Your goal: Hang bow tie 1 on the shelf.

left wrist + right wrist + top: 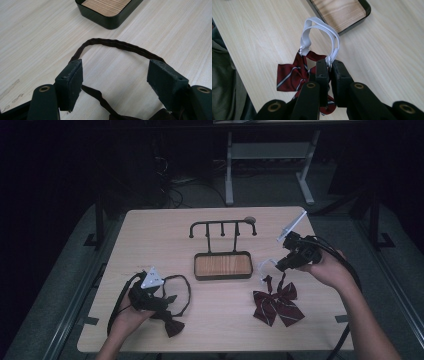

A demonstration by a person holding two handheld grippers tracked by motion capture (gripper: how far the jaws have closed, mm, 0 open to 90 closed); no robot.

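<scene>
Burgundy cloth with pale stripes catches the eye first: the red bow tie (277, 306) lies on the light wooden table (150, 235) at the near right, and its white elastic strap (320, 30) loops up off the board. Right gripper (287, 261) has that strap pinched tight, jaws pressed together on the white band just above the knot, as the right gripper view shows plainly, with the bow spread beneath and slightly to the left of the jaws. From the high view the red bow tie's tails rest on the table while the strap rises toward the gripper, held by the person's right hand (327, 267) coming in from the right. Over on the other side, the left gripper (150, 292) sits low near the front left of the table, jaws standing wide apart. Between and just ahead of them, in the left gripper view, arcs the dark cord (117, 45) of the black bow tie (167, 320), lying flat on the wood; the pads press on nothing. Black bow itself lies just beside that gripper, toward the near edge. Centre stage, well apart from both ties, stands the dark hanger stand (222, 227) with its row of pegs rising behind a wood-lined tray (223, 265).
</scene>
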